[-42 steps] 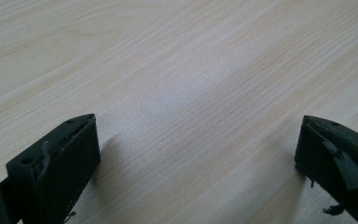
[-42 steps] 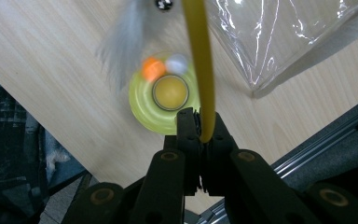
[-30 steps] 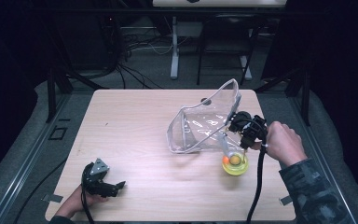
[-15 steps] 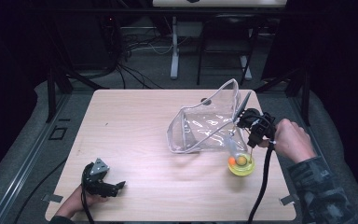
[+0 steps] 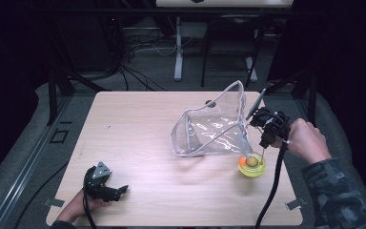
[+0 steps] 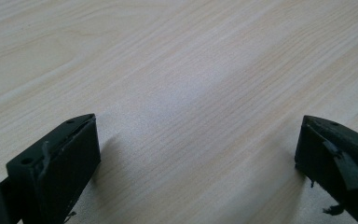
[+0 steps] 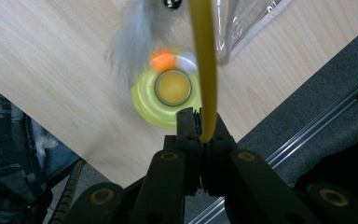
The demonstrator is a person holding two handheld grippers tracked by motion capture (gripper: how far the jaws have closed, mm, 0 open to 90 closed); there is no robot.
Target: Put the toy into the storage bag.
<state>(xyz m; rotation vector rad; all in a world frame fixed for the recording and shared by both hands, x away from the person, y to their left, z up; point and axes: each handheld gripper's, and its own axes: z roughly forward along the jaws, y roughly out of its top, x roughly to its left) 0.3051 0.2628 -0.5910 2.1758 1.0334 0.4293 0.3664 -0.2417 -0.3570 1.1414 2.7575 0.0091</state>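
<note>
My right gripper (image 5: 266, 139) (image 7: 199, 122) hangs over the table's right side, pointing down, shut on the near end of a thin yellow rod (image 7: 204, 65). The rod's far end carries a grey feather (image 7: 130, 32) and an orange bead (image 7: 162, 59), both blurred. Under them on the table sits a round yellow-green base (image 5: 251, 167) (image 7: 149, 105) with a yellow ball (image 7: 173, 87) in its middle. A clear plastic pouch (image 5: 209, 133) stands just left of the gripper, its right corner raised. My left gripper (image 5: 118, 191) (image 6: 198, 154) rests open on the wood at the front left, nothing between its jaws.
The wooden table (image 5: 138, 138) ends close to the right of the base, with grey floor (image 7: 317, 98) beyond. A cable (image 5: 272, 186) trails from my right gripper toward the front edge. Stands and cables crowd the dark floor behind the table.
My right hand has shifted to the right with the rod, and the yellow-green base has slid right with it. The pouch's right corner now stands taller. My left gripper has stayed put.
</note>
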